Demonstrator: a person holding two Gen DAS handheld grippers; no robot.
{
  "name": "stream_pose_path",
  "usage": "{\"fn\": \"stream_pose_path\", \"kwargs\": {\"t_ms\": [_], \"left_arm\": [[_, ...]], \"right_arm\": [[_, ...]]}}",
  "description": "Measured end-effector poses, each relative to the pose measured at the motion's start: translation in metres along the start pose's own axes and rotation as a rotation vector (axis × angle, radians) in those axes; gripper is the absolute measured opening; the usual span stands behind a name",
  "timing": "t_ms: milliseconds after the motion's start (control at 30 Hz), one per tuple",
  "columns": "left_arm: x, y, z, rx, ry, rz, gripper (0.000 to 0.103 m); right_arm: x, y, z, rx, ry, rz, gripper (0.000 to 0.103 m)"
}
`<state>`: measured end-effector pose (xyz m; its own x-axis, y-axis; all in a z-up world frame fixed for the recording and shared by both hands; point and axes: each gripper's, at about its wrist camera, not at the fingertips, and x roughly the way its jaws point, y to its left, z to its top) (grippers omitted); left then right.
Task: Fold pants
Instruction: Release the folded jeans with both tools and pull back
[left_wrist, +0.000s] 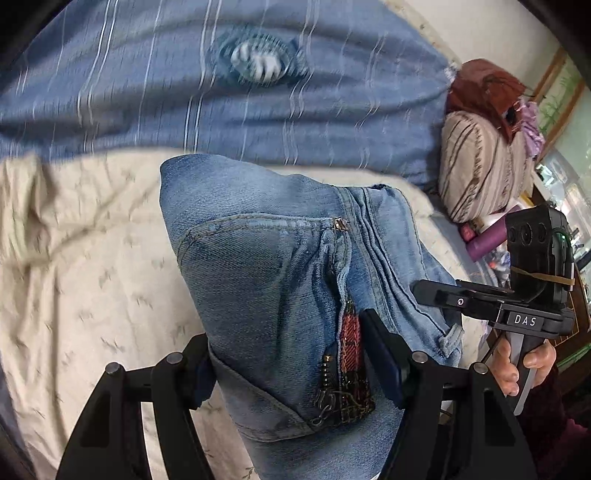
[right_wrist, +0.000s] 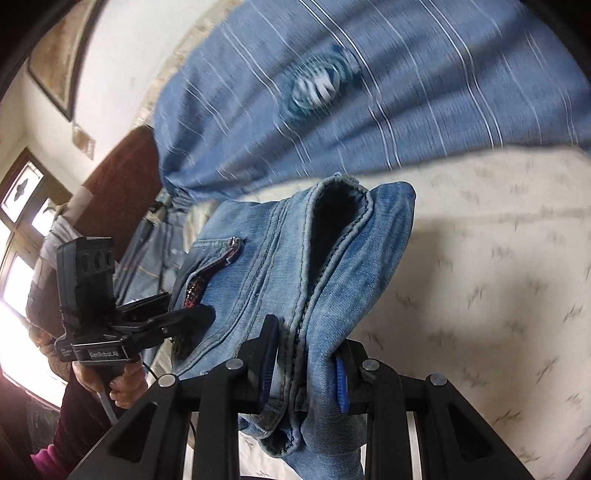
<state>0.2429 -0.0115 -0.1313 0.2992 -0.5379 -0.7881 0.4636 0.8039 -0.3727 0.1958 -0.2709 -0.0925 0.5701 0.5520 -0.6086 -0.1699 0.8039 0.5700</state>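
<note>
Left wrist view: the left gripper (left_wrist: 291, 365) has its fingers (left_wrist: 384, 354) pinching a thick bunch of the jeans (left_wrist: 258, 266) near the zipper. On the right wrist view the right gripper (right_wrist: 304, 373) pinches a folded seam. The jeans hang above the cream bedsheet (left_wrist: 74, 277); a blue striped blanket (left_wrist: 147, 92) lies far behind.

A cream printed bedsheet (left_wrist: 74, 280) covers the bed, with a blue striped blanket (left_wrist: 155, 92) lying across its far part. A striped pillow (left_wrist: 476, 166) rests beside a purple bottle (left_wrist: 487, 240). A framed picture (right_wrist: 59, 62) hangs on the wall.
</note>
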Motion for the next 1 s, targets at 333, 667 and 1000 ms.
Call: {"fn": "stream_pose_path", "kwargs": {"t_ms": [333,667,1000], "left_arm": [[0.025,0.012,-0.027,-0.061,0.051,0.040,0.072],[-0.014,-0.015,-0.024,-0.044,0.006,0.206,0.077],[-0.124,-0.090,-0.027,0.077,-0.197,0.356,0.089]], "right_arm": [[0.033,-0.039,-0.036,0.135,0.063,-0.027,0.031],[-0.003,-0.002,-0.030,0.060,0.082,-0.226,0.035],[-0.091,0.099,-0.028,-0.099,-0.100,-0.191,0.035]]}}
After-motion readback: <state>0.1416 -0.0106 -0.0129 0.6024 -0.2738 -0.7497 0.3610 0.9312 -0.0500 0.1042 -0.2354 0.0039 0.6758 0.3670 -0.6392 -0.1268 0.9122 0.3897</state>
